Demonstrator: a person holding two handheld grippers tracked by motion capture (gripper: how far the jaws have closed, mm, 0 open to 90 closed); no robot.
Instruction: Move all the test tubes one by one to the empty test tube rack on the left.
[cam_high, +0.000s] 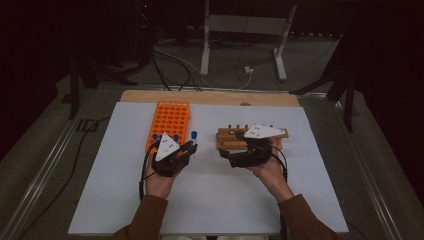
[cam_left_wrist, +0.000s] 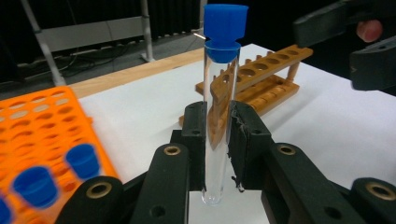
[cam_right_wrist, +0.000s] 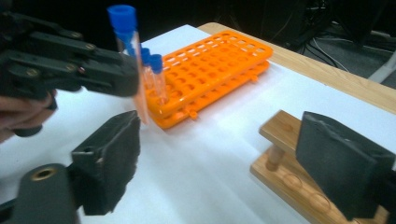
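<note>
Here, the left gripper (cam_left_wrist: 217, 140) clamps a blue-capped test tube (cam_left_wrist: 220, 116) upright between its closed jaws, beside the orange rack (cam_left_wrist: 32, 116), while the right gripper (cam_right_wrist: 233, 158) stands wide open and empty at the wooden rack (cam_right_wrist: 289, 177).

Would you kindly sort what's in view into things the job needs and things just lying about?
In use: clear blue-capped test tube, left tool, orange plastic rack, wooden tube rack, right tool.
Lying about: floor cables, metal stand.
</note>
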